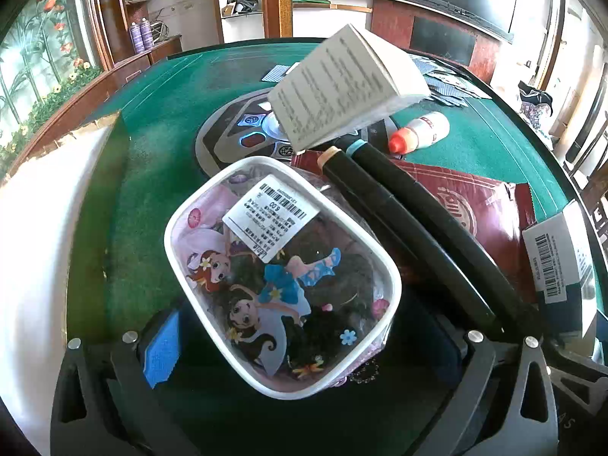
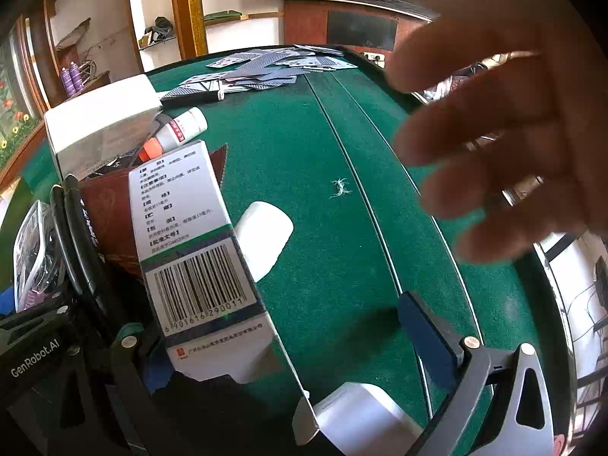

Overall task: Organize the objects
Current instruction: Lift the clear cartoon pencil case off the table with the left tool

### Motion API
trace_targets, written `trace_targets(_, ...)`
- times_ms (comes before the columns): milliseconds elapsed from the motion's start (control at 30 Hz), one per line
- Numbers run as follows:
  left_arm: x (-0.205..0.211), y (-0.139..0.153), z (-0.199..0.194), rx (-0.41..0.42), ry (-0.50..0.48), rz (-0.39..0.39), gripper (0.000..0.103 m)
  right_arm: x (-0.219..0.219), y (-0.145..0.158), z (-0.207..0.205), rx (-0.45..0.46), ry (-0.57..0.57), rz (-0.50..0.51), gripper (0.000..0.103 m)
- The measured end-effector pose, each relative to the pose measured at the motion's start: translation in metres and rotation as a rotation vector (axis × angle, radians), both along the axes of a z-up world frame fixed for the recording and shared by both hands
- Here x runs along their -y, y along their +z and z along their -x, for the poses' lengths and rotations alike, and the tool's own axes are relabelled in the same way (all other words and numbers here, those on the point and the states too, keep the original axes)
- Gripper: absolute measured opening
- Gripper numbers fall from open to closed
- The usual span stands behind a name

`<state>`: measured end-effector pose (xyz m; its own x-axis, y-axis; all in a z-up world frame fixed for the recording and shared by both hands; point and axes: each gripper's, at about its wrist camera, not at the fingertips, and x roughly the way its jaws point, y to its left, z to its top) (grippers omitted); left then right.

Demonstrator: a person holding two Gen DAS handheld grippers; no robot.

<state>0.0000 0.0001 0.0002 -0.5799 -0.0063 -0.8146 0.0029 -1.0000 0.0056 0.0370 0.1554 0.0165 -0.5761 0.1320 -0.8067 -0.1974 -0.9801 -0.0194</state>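
Clutter sits heaped on the green worktop (image 1: 159, 144): a clear pouch (image 1: 283, 277) printed with cartoon girls, two black markers (image 1: 399, 224) lying across a dark red packet (image 1: 467, 205), a tilted white box (image 1: 349, 83), and a small white bottle (image 1: 420, 131) with an orange cap beyond them. Playing cards (image 2: 266, 66) are scattered at the far edge.

Left tool (image 1: 304, 345) is spread wide, its blue-padded fingers (image 1: 161, 349) either side of the pouch; whether the pads press it cannot be told, though it looks merely straddled. Right tool (image 2: 288, 334) is likewise spread wide, and a tall barcoded carton (image 2: 197, 250) stands close by its left finger, with a white open flap near its base. Nothing looks gripped by either.

A bare hand (image 2: 505, 144) hovers, blurred, over the clear felt on the right.

Risks, as I judge them: the carton stands upright and narrow, so a nudge from the right tool could topple it onto the markers. The pouch is slick and soft; closing on it off-centre might squeeze it out. The markers are round and could roll off the packet if the pouch is dragged. The hand could also get in the right tool's way.
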Motion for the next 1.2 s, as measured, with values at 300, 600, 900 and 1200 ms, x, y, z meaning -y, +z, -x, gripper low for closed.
trace_targets(300,0.0,-0.0001,0.0,0.0,0.0,0.0,0.103,0.0008,-0.0001,-0.0004,0.0,-0.001,0.0,0.103)
trace_targets(600,0.0,-0.0003,0.0001,0.0,0.001,0.0,0.103,0.0017,-0.0002,-0.0005,0.0,-0.001,0.0,0.103)
trace_targets(900,0.0,-0.0003,0.0,0.0,0.002,0.001,0.103,0.0026,-0.0006,-0.0007,0.0,-0.002,0.0,0.103)
trace_targets(1200,-0.0002,-0.0006,0.0002,0.0,0.004,0.002,0.103,0.0037,-0.001,-0.0008,-0.001,-0.002,0.0,0.103)
